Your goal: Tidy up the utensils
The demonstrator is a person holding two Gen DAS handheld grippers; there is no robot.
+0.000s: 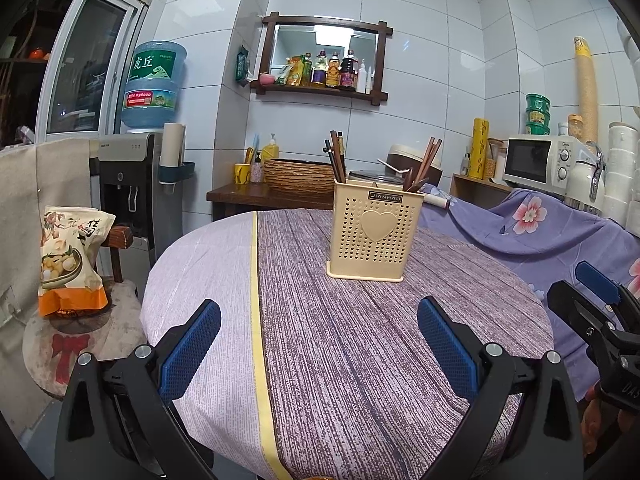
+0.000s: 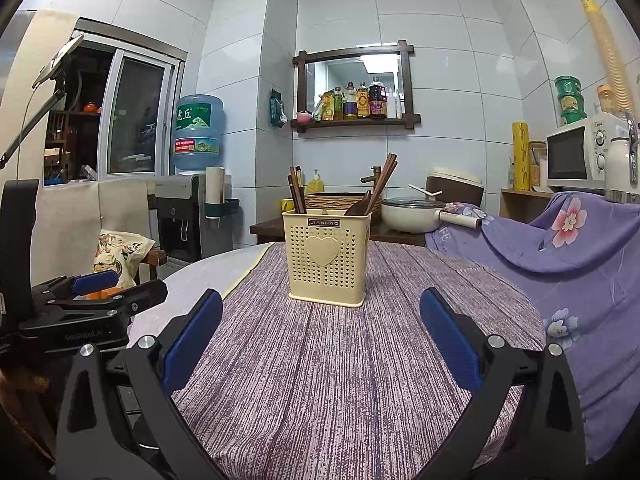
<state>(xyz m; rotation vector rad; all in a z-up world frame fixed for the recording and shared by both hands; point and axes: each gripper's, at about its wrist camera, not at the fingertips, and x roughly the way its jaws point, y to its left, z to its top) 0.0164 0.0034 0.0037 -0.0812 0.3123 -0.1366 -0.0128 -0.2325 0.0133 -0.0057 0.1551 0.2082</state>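
Observation:
A cream perforated utensil holder [image 1: 374, 232] with a heart on its front stands upright on the round table [image 1: 320, 360]; it also shows in the right wrist view [image 2: 326, 258]. Dark wooden chopsticks [image 1: 336, 156] stick out of its left side, and more chopsticks [image 1: 428, 160] with a wooden spoon [image 2: 358, 204] out of its right. My left gripper [image 1: 320, 344] is open and empty, low over the table, short of the holder. My right gripper [image 2: 322, 336] is open and empty beside it.
A purple striped cloth covers the table, with a floral sheet [image 2: 560, 260] draped at the right. A snack bag [image 1: 68, 260] sits on a stool at the left. Behind are a water dispenser [image 1: 136, 184], a woven basin [image 1: 298, 174], a pot [image 2: 412, 212] and a microwave [image 1: 540, 160].

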